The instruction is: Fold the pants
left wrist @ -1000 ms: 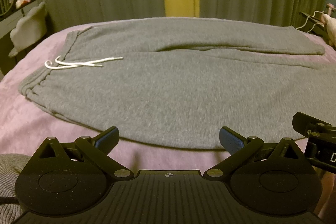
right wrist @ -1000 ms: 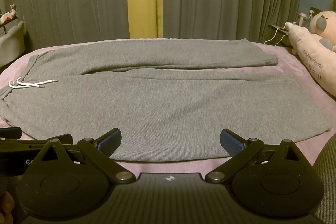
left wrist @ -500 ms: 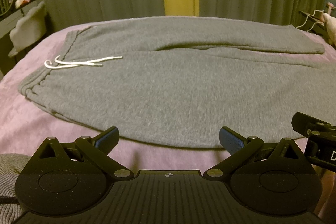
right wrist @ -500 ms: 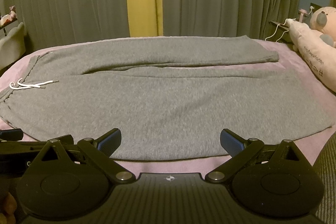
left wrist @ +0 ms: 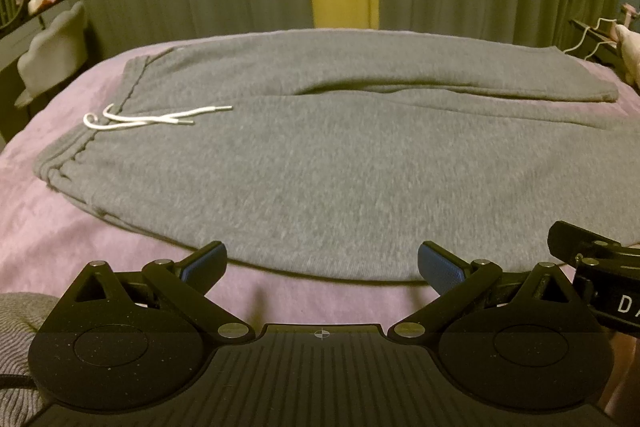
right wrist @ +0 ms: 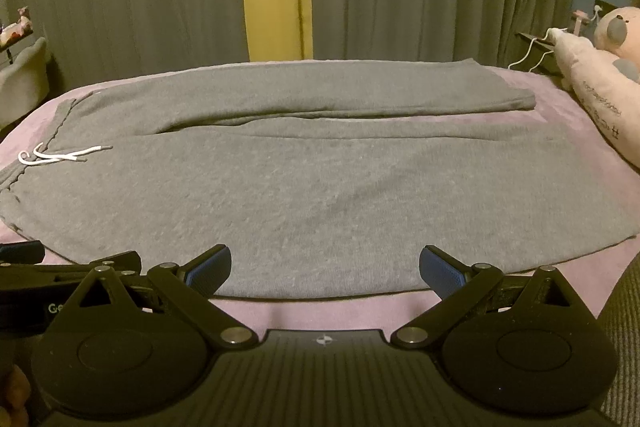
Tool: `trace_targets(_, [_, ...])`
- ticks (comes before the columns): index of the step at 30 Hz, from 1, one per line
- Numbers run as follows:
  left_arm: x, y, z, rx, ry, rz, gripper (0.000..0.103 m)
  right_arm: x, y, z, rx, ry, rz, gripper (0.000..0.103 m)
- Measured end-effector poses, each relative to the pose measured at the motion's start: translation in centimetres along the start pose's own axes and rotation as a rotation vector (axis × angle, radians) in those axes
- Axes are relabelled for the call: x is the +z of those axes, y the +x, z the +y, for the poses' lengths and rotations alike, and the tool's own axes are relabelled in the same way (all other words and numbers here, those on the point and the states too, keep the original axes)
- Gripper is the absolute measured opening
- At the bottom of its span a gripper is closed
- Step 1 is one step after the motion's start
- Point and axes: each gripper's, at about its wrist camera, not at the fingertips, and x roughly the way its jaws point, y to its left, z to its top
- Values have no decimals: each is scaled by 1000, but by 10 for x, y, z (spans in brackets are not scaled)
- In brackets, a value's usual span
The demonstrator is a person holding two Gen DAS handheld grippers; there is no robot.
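Little has changed in the last second: both the left gripper [left wrist: 320,263] and right gripper [right wrist: 324,263] hover spread wide (empty) near the pants [right wrist: 320,187], seemingly unfolded.

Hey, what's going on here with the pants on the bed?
A person holds two tongs over a bed. Grey sweatpants lie flat and unfolded on the pink cover, waistband and white drawstring to the left. The left tongs and right tongs hover open at the near edge, gripping nothing.
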Motion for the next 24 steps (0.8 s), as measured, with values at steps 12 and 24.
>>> trace_targets(12, [2,0,-2,8,4,3,103,5,1,-1,23,0,-7,100])
trace_targets(24, [5,0,-2,10,4,8,103,8,4,0,25,13,2,100])
